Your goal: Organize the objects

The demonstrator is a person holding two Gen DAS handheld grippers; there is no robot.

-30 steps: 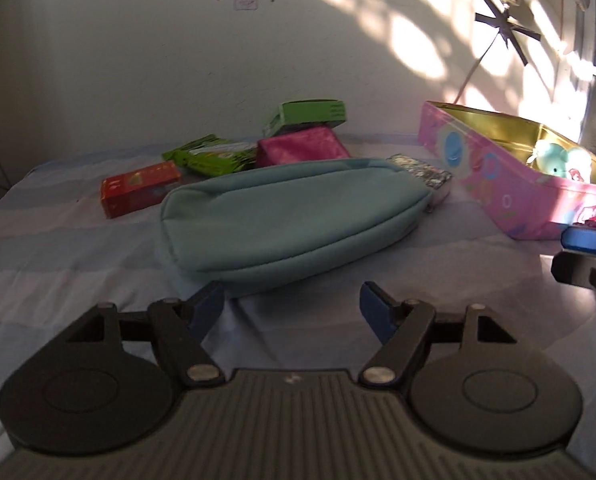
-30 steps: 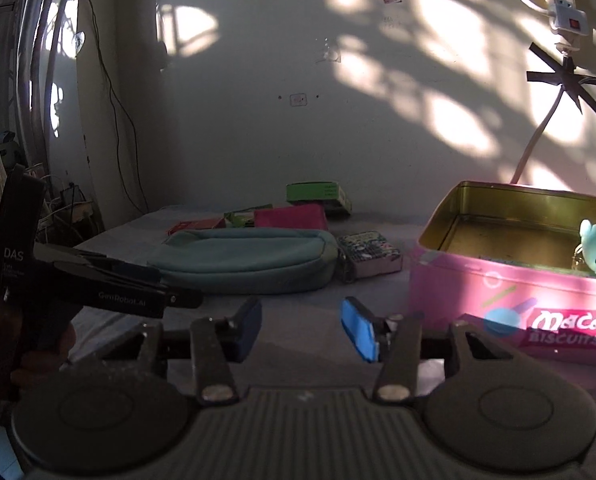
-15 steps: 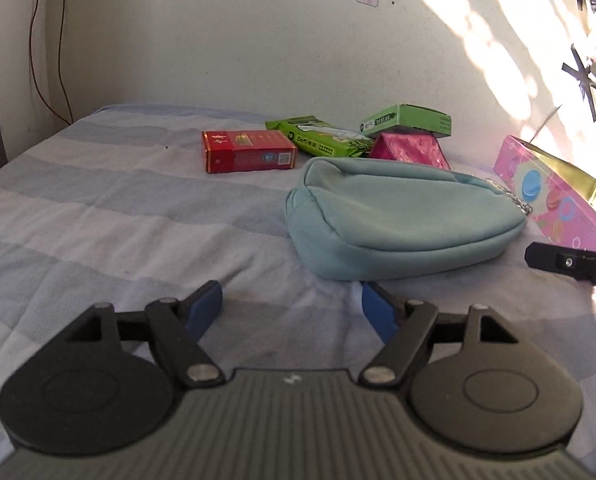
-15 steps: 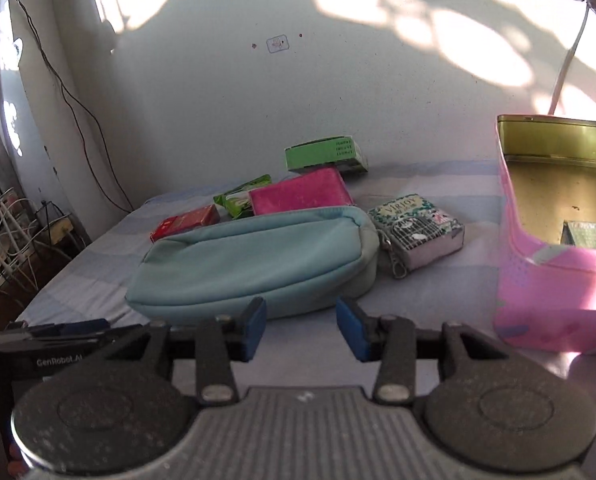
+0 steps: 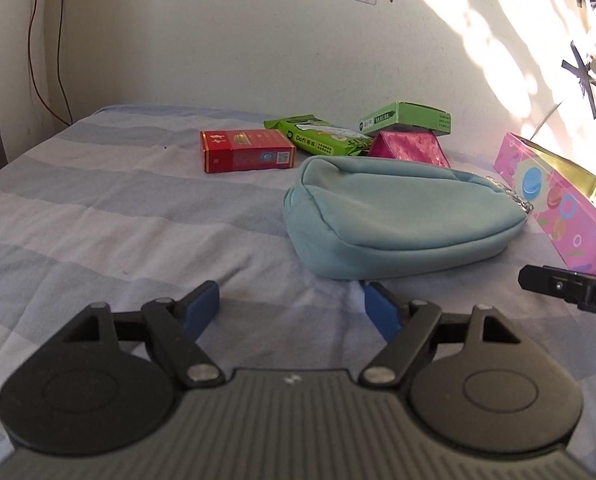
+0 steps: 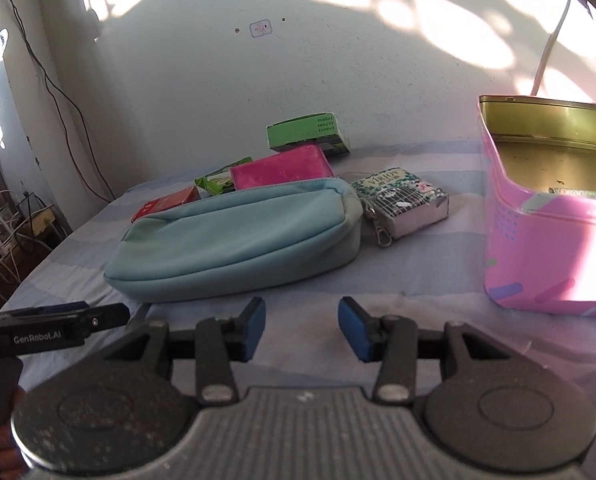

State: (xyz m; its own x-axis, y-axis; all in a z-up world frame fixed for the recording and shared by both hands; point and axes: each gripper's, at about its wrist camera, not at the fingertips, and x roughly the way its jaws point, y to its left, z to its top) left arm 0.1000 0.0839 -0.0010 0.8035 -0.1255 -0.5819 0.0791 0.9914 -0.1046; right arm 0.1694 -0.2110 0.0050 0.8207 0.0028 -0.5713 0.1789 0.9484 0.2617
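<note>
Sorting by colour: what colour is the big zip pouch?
Light blue-green pouch; clearest in the right wrist view.

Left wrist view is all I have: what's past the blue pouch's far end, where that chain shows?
Observer: A small patterned purse lies beside the blue pouch; the chain hangs from it.
Operator: Is the pink tin empty?
Observer: No. Something flat lies on the floor of the pink tin.
Operator: Is the right gripper free?
Observer: Yes. The right gripper is open, with nothing between its pads.
</note>
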